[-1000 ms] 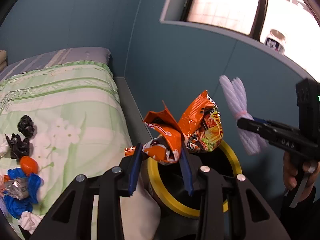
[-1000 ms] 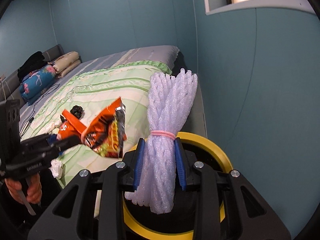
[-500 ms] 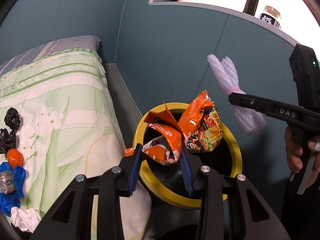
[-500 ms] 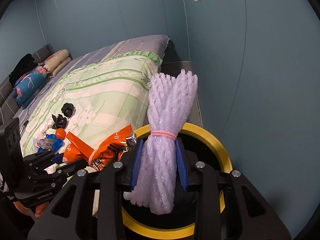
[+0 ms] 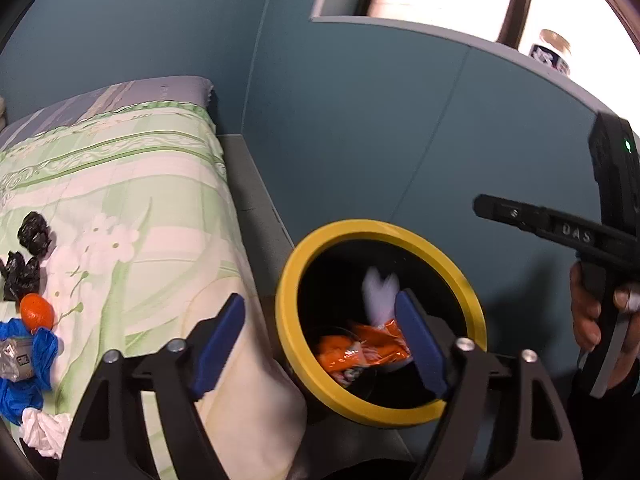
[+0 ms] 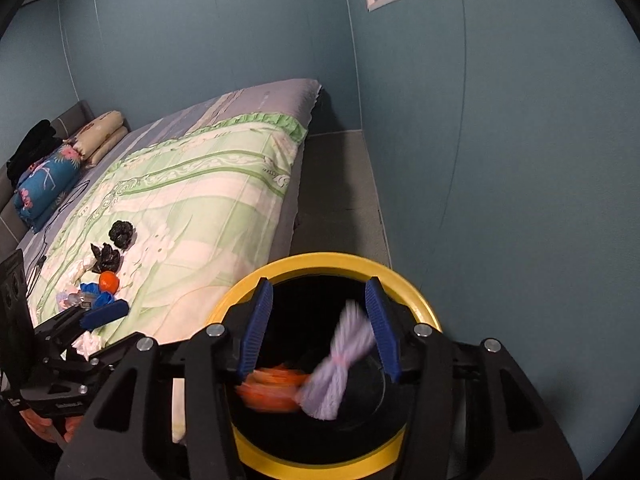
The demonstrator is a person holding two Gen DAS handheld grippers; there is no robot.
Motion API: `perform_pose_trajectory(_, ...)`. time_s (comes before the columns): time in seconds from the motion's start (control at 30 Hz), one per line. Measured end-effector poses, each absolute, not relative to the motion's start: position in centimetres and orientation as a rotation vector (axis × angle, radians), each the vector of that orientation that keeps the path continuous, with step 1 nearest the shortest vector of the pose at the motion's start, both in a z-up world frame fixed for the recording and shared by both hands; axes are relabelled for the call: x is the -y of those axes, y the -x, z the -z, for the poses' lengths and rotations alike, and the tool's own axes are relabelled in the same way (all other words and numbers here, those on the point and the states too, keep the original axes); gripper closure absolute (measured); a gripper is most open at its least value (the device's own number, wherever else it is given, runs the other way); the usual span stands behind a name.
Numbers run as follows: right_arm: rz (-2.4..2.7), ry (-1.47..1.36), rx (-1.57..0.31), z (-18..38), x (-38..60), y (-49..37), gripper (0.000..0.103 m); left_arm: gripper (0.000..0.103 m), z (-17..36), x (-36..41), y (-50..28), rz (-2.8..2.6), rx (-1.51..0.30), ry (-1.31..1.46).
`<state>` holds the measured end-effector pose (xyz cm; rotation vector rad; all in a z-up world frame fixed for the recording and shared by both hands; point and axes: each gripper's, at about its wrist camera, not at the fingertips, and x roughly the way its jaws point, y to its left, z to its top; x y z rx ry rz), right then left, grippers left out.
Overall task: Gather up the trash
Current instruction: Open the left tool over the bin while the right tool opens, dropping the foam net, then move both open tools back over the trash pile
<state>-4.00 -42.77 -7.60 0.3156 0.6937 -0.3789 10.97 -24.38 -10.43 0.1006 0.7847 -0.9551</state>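
A black bin with a yellow rim (image 5: pixel 472 300) (image 6: pixel 420 300) stands on the floor beside the bed. My left gripper (image 5: pixel 320 336) is open and empty above its left edge. My right gripper (image 6: pixel 320 332) is open and empty over the bin mouth. An orange snack wrapper (image 5: pixel 360 350) (image 6: pixel 272 390) lies inside the bin. A white foam net bundle (image 5: pixel 380 296) (image 6: pixel 340 364) is blurred inside the bin opening. More trash lies on the bed: black bags (image 5: pixel 34 234) (image 6: pixel 122 232), an orange ball (image 5: pixel 37 312) (image 6: pixel 109 282), blue plastic (image 5: pixel 24 380) and white tissue (image 5: pixel 44 428).
The bed with a green floral quilt (image 5: pixel 120 208) (image 6: pixel 192 208) fills the left. A blue wall (image 5: pixel 360 140) stands close behind the bin. A windowsill holds a jar (image 5: pixel 550 50). Pillows (image 6: pixel 52 168) lie at the bed's far end.
Both grippers opened. The orange wrapper dropped from my left gripper and the foam net bundle dropped from my right gripper into the bin.
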Motion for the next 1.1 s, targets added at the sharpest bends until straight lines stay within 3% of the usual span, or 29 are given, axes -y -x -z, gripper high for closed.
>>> perform_pose_trajectory(0.2, 0.341, -0.311, -0.592, 6.3, 42.2, 4.9, 0.049, 0.015, 9.0, 22.1, -12.1, 0.891, -0.745, -0.047)
perform_pose_trajectory(0.53, 0.209, -0.148, -0.395, 2.9, 36.3, 4.4, 0.039, 0.009, 5.8, 16.2, -14.5, 0.747, -0.645, -0.018)
perform_pose_trajectory(1.1, -0.188, -0.040, -0.475, 5.3, 23.2, -3.6, 0.038, 0.008, 5.3, 0.6, -17.7, 0.403, -0.630, 0.063)
